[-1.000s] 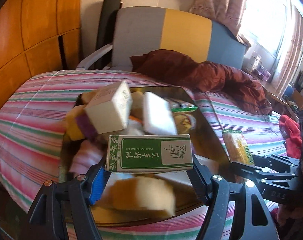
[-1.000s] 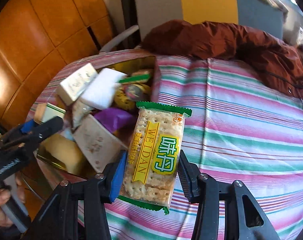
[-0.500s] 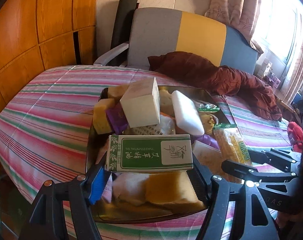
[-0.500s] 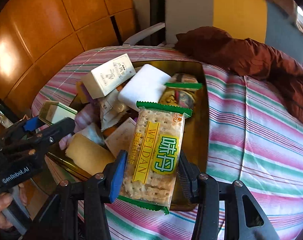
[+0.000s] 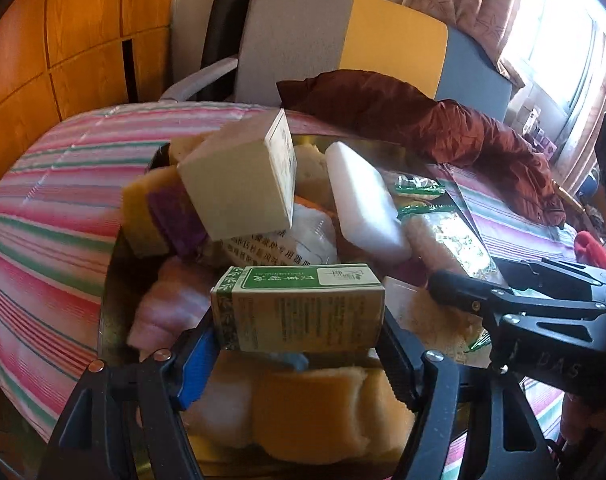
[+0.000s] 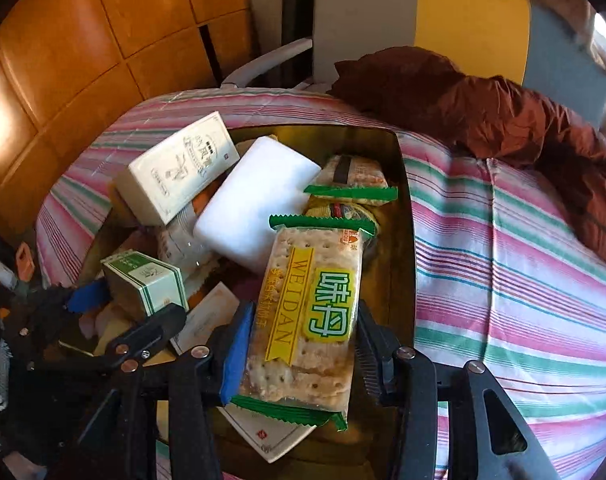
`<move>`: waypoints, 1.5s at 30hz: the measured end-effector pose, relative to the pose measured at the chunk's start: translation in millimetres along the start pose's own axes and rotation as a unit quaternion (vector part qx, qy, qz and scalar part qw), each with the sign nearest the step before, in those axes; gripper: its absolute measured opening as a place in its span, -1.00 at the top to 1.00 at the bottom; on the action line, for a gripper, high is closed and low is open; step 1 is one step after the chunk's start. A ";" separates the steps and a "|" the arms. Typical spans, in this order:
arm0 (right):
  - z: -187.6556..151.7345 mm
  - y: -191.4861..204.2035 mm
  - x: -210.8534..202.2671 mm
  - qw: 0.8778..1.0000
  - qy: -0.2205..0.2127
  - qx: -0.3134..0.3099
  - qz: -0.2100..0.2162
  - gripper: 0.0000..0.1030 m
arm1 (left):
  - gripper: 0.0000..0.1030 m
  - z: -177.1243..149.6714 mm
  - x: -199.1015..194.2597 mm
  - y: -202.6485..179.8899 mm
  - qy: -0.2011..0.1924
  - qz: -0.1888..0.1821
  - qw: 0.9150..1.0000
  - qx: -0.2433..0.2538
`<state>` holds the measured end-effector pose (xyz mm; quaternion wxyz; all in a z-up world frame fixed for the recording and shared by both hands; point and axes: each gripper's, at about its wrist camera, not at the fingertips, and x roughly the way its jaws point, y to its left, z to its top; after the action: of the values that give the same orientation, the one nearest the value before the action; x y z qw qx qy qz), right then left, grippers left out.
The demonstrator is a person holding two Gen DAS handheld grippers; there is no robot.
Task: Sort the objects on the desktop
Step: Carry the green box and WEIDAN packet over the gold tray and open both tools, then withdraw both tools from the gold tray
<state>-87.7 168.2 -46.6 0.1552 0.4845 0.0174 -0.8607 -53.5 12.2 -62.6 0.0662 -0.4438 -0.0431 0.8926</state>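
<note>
My left gripper is shut on a green and white box and holds it over the near end of the gold tray. The box also shows in the right wrist view. My right gripper is shut on a green cracker pack over the right side of the tray. The tray is heaped with a cream box, a white block, yellow sponges, a purple item and another cracker pack.
The tray sits on a pink, green and white striped cloth. A dark red jacket lies at the back right. A grey, yellow and blue chair stands behind, beside wooden panels.
Both grippers have moved in over the tray with their loads. The green box now tilts forward, showing its side face. The cracker pack has come over the tray from the cloth.
</note>
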 end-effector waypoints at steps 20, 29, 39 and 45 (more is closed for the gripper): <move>3.2 9.3 -25.4 0.999 -0.041 -0.002 0.007 -0.25 | -0.59 4.4 -72.4 12.7 -0.071 0.044 0.996 -0.014; -14.0 23.1 -57.7 0.997 -0.081 -0.008 -0.015 -0.40 | -0.59 4.0 -110.3 8.2 -0.111 0.084 0.990 -0.017; -50.5 37.2 -73.0 0.994 -0.100 -0.011 -0.031 -0.47 | -0.56 -1.1 -128.3 3.5 -0.123 0.118 0.985 -0.032; -59.7 41.4 -71.7 0.995 -0.098 -0.014 -0.029 -0.50 | -0.40 -7.4 -121.5 4.6 -0.104 0.117 0.987 -0.038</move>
<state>8.2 157.5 -13.1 0.1379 0.3945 0.0286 -0.9080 24.6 -11.2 27.9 -0.0605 -0.3524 -0.0316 0.9333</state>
